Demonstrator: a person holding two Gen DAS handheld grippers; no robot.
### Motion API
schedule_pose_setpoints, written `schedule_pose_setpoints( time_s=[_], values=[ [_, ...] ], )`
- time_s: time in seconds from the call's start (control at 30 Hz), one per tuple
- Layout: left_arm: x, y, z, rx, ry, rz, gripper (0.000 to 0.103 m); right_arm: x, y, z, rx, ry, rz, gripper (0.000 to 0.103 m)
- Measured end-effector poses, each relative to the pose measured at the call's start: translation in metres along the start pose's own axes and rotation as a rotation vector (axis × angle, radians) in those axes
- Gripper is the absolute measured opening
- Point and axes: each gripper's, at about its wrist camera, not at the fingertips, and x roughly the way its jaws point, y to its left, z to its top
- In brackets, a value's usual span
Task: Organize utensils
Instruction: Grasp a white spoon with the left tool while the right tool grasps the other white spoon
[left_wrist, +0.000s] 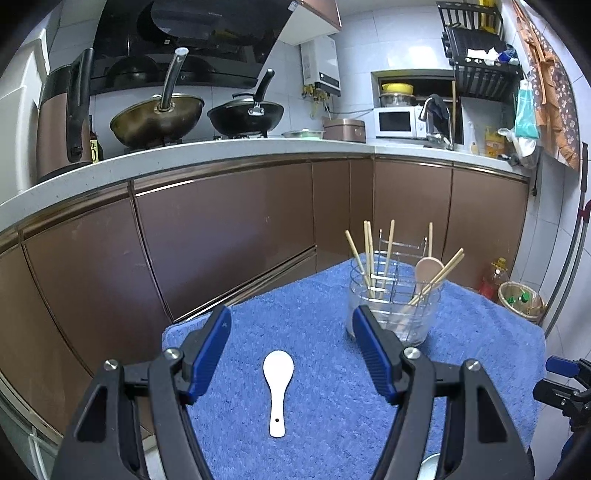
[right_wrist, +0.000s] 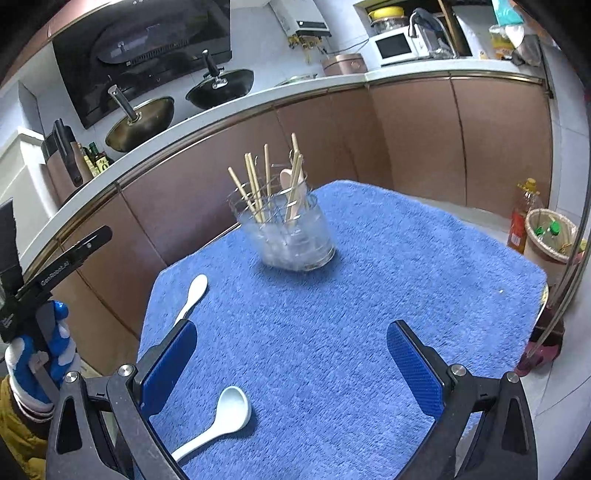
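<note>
Left wrist view: the left gripper (left_wrist: 291, 363) hangs with fingers apart and empty over a white spoon (left_wrist: 277, 391) on the blue towel (left_wrist: 314, 314), handle toward six o'clock. The right gripper (right_wrist: 291, 365), likewise spread, seems nearer a second spoon (right_wrist: 218, 421) at seven o'clock.

near spoon (right_wrist: 218, 417) handle hidden (behind finger)

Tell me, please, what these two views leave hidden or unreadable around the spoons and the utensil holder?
- Right wrist view: the nearer white spoon has its handle end hidden behind the right hand-held gripper.
- Right wrist view: the farther white spoon has its handle cut off by a gripper finger.
- Right wrist view: the clear utensil holder is blurred, so its base contents are unclear.
- Left wrist view: the left hand-held gripper hides the holder's lower edge.
</note>
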Motion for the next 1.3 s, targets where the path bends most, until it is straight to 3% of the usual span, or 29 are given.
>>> schedule_pose_setpoints(
  time_s=[0.17,0.37,0.57,0.87,1.0,1.13,1.3],
  values=[
    [0.014,0.014,-0.006,-0.041,0.053,-0.002,0.067,0.013,0.0,-0.007,0.011,0.084,0.084,0.097],
    [0.037,0.044,-0.017,-0.121,0.15,-0.027,0.067,0.046,0.001,-0.023,0.029,0.249,0.158,0.07],
    [0.075,0.08,-0.037,-0.267,0.307,-0.128,0.067,0.069,0.005,-0.036,0.024,0.354,0.211,0.058],
    [0.152,0.106,-0.058,-0.44,0.519,-0.262,0.065,0.084,0.009,-0.041,0.022,0.399,0.253,0.045],
    [0.186,0.104,-0.059,-0.443,0.582,-0.288,0.063,0.088,0.007,-0.04,0.022,0.416,0.256,0.042],
    [0.21,0.096,-0.06,-0.419,0.626,-0.292,0.051,0.09,0.003,-0.041,0.029,0.433,0.255,0.04],
    [0.229,0.087,-0.063,-0.366,0.66,-0.299,0.044,0.096,0.002,-0.039,0.029,0.448,0.26,0.039]
  ],
)
